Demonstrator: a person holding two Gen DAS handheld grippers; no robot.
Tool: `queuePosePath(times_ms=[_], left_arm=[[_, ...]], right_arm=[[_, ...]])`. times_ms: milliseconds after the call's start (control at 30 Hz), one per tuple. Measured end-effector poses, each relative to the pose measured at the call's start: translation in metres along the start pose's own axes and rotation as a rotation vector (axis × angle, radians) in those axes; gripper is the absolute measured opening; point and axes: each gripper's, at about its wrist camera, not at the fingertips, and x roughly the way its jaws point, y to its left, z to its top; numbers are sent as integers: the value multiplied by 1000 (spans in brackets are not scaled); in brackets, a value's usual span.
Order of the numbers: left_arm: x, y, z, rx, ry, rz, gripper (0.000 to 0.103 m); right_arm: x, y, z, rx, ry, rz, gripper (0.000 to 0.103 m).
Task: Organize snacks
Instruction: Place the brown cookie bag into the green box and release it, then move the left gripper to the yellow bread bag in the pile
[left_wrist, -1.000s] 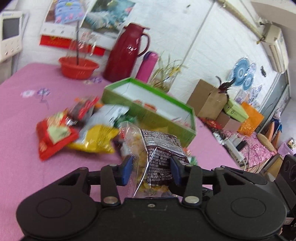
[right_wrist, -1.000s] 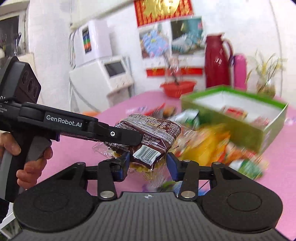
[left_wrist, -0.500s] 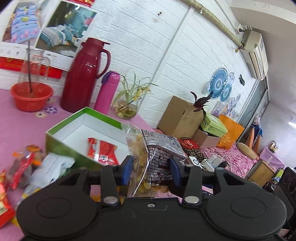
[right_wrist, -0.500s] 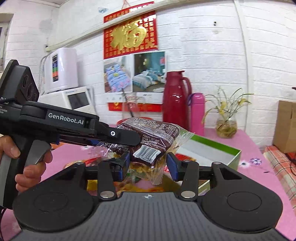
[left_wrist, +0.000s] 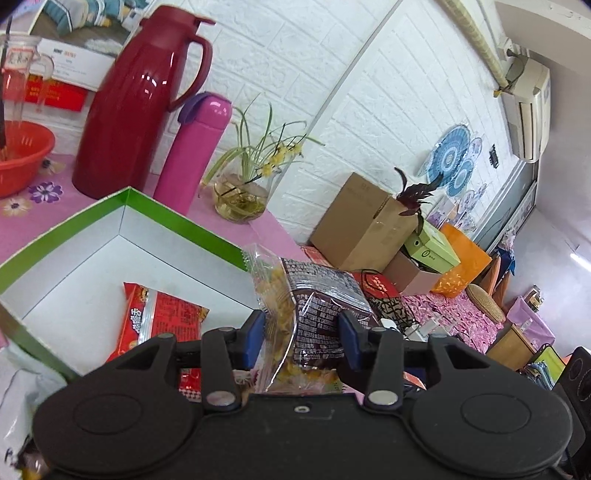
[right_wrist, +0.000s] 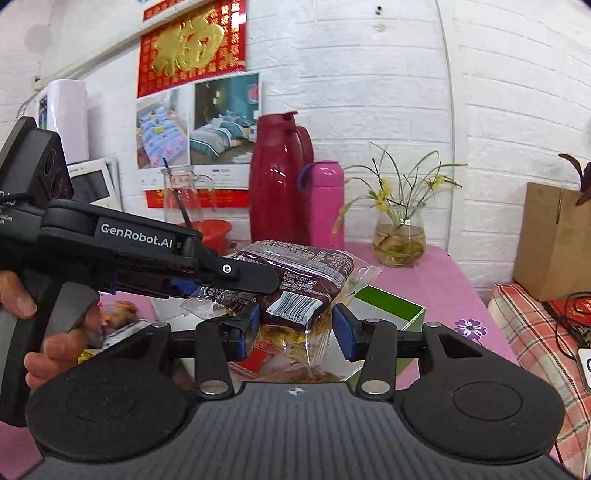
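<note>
Black grippers (left_wrist: 301, 332), blue pads (left_wrist: 255, 338), apparently rubber

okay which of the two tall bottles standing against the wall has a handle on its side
The dark red jug, the taller and wider one. It has a looped handle and a spout; the pink flask beside it is a plain slim cylinder with a purple strap near its cap.
</note>
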Motion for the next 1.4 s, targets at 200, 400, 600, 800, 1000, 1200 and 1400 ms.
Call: queuePosePath(times_ms=[200, 400, 600, 800, 1000, 1200, 1400], left_arm=[[31, 16, -1, 9, 44, 83, 86], [22, 17, -8, 31, 13, 152, 103], [-9, -1, -9, 45, 1, 157, 103], [-60, -27, -16, 40, -5, 157, 103], [-118, -38, -56, 56, -28, 167, 103], [-147, -25, -97, -5, -9, 197, 103], [-130, -12, -117, -8, 44, 224, 103]], right_arm=[[29, -7, -7, -38, 37, -29, 74], [25, 2, -14, -132, 29, -64, 103], [-13, 9, 3, -106, -33, -34, 103], [-58, 35, 4, -160, -94, -5, 103], [-94, 58, -20, -134, -62, 86, 103], [-112, 79, -54, -56, 15, 146, 103], [-123, 88, -78, -38, 57, 122, 103]])
